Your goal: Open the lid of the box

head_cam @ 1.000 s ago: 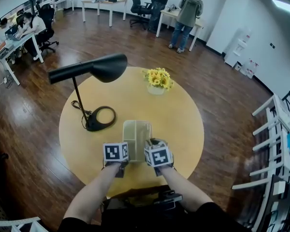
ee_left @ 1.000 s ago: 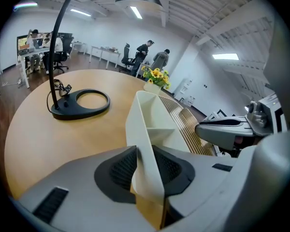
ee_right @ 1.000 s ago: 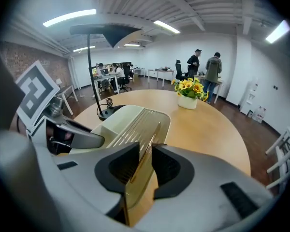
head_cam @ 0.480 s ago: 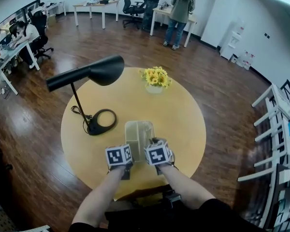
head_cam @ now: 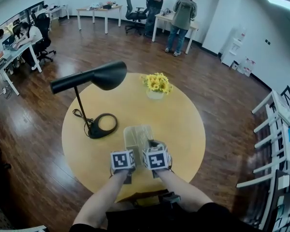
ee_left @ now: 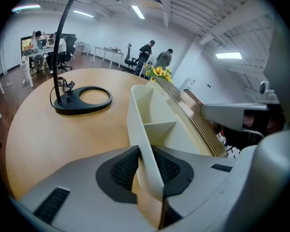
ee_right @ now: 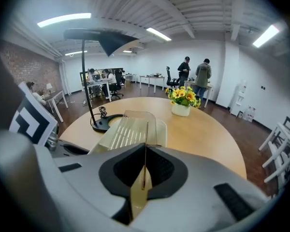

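Observation:
A pale, translucent box (head_cam: 137, 135) stands on the round wooden table (head_cam: 183, 124), just in front of me. My left gripper (head_cam: 127, 153) is at its near left corner. In the left gripper view the jaws are closing, and the left gripper (ee_left: 144, 166) has its pads pressed on the box's upright left wall (ee_left: 141, 112); a divider shows inside the box. My right gripper (head_cam: 152, 148) is at the near right. Its jaws are closing too, and the right gripper (ee_right: 145, 170) pinches the thin near edge of the ribbed clear lid (ee_right: 128, 129), which is tilted over the box.
A black desk lamp (head_cam: 94, 76) stands on the table's left, with its ring base (head_cam: 104, 125) close to the box. A vase of yellow flowers (head_cam: 157, 83) sits at the far side. Desks, chairs and people are farther off on the wooden floor.
Both grippers have drawn a little closer together at the box's near end. The box has stayed in place on the table.

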